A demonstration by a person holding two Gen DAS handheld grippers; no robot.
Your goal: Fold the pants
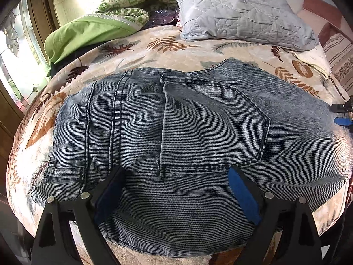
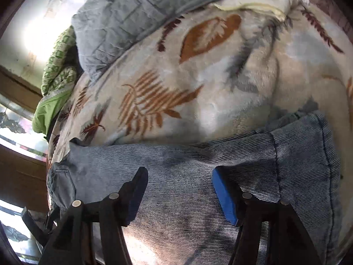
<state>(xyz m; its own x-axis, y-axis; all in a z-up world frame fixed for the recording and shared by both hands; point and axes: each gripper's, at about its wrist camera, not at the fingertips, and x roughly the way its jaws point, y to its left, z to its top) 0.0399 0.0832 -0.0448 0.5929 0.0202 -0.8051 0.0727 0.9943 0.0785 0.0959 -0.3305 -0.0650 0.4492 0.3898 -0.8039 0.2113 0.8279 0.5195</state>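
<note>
Daylight comes from the window [image 1: 13,50] at the left of both grippers and burns out the wall [image 2: 39,28] in white glare. The jeans [image 1: 198,128] look sharp in the left view, softer in the right. Edges bend strongly, corners are dark.

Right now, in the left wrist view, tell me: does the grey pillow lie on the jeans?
No, the grey pillow lies apart on the blanket, beyond the jeans.
</note>
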